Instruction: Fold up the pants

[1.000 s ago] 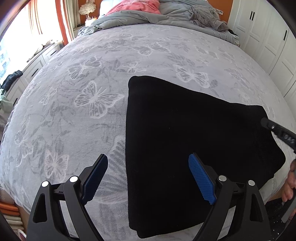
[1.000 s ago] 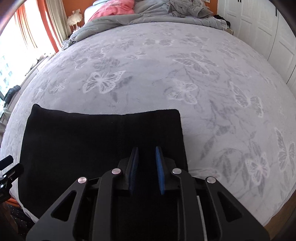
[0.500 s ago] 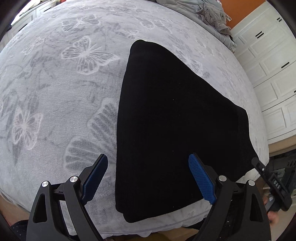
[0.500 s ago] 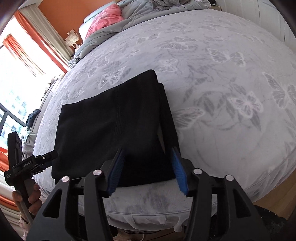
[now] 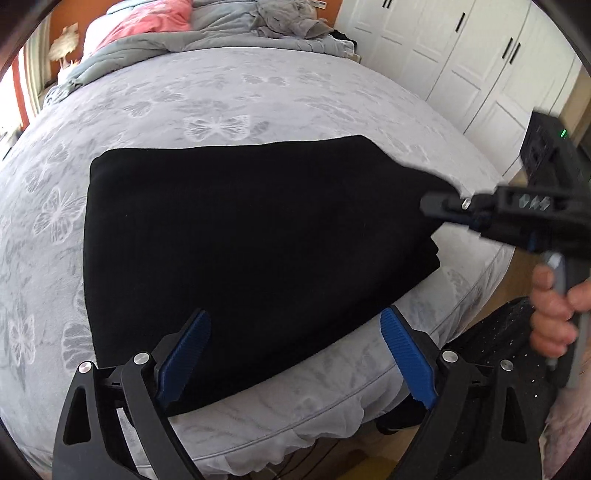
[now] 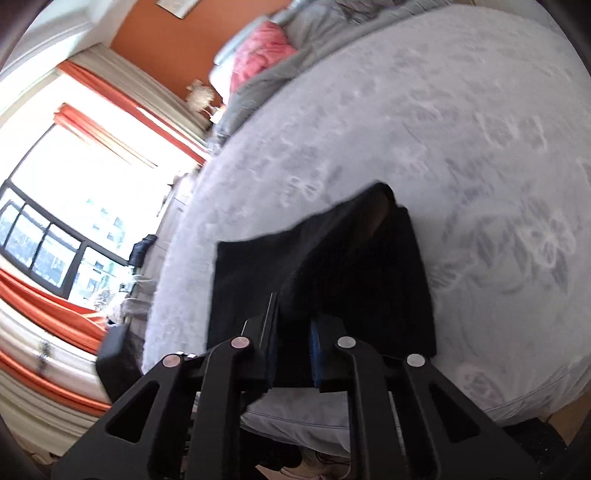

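Note:
Black pants (image 5: 251, 221) lie folded in a flat stack near the foot edge of the bed. My left gripper (image 5: 295, 350) is open, held over the stack's near edge with nothing between its blue pads. My right gripper (image 6: 291, 343) is shut on the right edge of the pants (image 6: 332, 266) and lifts the top layer, which rises in a tent. In the left wrist view the right gripper (image 5: 439, 206) shows at the stack's right corner, blurred.
The bed (image 5: 221, 96) has a grey butterfly cover. A grey duvet and pink blanket (image 5: 147, 22) lie at the head. White wardrobe doors (image 5: 480, 66) stand on the right. A window with orange curtains (image 6: 74, 184) is on the left.
My right gripper went from open to shut on the pants' right edge and lifted it. My left gripper stayed open and swung round toward the stack's near edge.

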The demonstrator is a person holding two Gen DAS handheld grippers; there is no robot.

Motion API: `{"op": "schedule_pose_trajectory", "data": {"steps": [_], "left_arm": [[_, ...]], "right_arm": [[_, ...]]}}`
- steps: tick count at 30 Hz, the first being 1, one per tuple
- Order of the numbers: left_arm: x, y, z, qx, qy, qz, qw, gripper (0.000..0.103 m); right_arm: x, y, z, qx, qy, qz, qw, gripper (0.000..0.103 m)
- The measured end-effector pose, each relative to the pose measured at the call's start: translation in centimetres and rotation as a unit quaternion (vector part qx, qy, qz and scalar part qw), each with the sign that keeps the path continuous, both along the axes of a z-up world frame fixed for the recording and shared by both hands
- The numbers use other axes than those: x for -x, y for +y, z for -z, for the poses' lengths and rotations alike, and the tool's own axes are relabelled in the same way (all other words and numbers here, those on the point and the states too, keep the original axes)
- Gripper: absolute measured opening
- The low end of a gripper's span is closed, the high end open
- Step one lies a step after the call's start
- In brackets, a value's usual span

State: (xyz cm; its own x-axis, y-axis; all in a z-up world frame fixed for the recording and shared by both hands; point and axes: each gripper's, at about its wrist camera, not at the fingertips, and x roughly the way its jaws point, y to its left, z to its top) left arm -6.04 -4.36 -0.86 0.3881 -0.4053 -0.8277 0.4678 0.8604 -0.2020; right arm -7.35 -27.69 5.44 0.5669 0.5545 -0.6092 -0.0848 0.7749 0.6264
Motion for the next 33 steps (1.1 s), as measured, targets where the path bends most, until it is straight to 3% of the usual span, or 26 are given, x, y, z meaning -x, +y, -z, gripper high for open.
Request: {"op": "schedule_pose_trajectory", "data": {"steps": [2,3,5,6,7,9,13,14,18,20,22,24,26,28,29,30,31,33], "left_arm": [[-0.1,0.0,-0.3,-0.001,-0.008,-0.003,1.0,0.091],[-0.2,0.2,-0.6,0.006,-0.013,-0.007,0.9999,0.091],[-0.5,0.6,-1.0,0.02,-0.019,-0.018,0.9995,0.091],[-0.8,1.1,-1.0,0.028,-0.016,-0.026,0.9992,0.091],[-1.1,1.6,-1.0,0.036,-0.011,-0.032,0.9988,0.091],[-1.7,2.8,-0.7,0.049,0.009,-0.055,0.9972,0.091],[-3.0,6.6,-0.2,0.091,0.046,-0.122,0.9872,0.091],[-3.3,7.8,0.0,0.1,0.05,-0.148,0.9827,0.091],[-4.4,12.1,1.4,0.119,0.088,-0.239,0.9596,0.091],[-4.8,13.4,2.8,0.124,0.122,-0.265,0.9484,0.091],[-5.3,13.8,3.9,0.125,0.149,-0.268,0.9438,0.091],[-5.9,13.8,5.7,0.13,0.188,-0.251,0.9406,0.091],[-5.9,13.8,5.4,0.141,0.171,-0.251,0.9422,0.091],[-6.3,12.8,5.0,0.149,0.167,-0.209,0.9522,0.043],[-6.0,12.7,4.3,0.14,0.155,-0.211,0.9549,0.038],[-5.6,12.8,3.3,0.13,0.139,-0.206,0.9597,0.02],[-5.0,13.3,2.0,0.134,0.123,-0.199,0.9629,0.017],[-3.5,14.8,0.0,0.177,0.117,-0.19,0.9586,0.016]], "right_arm": [[0.7,0.2,-1.3,0.025,-0.023,-0.002,0.999,0.014],[0.7,0.1,-0.4,0.052,-0.011,0.005,0.999,0.015],[0.1,-0.5,4.5,0.129,0.06,0.019,0.99,0.023],[0.0,-1.0,7.3,0.17,0.109,0.04,0.979,0.025],[0.2,-1.6,8.7,0.158,0.119,0.043,0.979,0.04],[1.0,-2.6,8.2,0.113,0.098,0.063,0.987,0.049],[0.6,-1.7,5.7,0.15,0.053,0.065,0.985,0.088],[0.3,-1.3,5.8,0.159,0.053,0.057,0.984,0.089],[-1.0,-0.2,9.1,0.163,0.099,0.04,0.981,0.089],[-1.4,0.0,10.6,0.151,0.119,0.041,0.98,0.089],[-1.6,-0.2,11.0,0.123,0.127,0.048,0.983,0.089],[-1.6,-0.3,11.1,0.09,0.121,0.047,0.987,0.064],[-1.6,-0.4,10.8,0.069,0.119,0.05,0.989,0.035],[-1.1,-0.1,9.1,0.048,0.099,0.048,0.993,0.031],[-0.6,0.1,8.0,0.033,0.088,0.043,0.995,0.03],[0.1,0.4,6.8,0.02,0.075,0.035,0.996,0.03],[0.7,0.9,5.8,0.019,0.06,0.024,0.998,0.03],[1.9,1.8,4.8,0.024,0.046,0.002,0.999,0.032]]}}
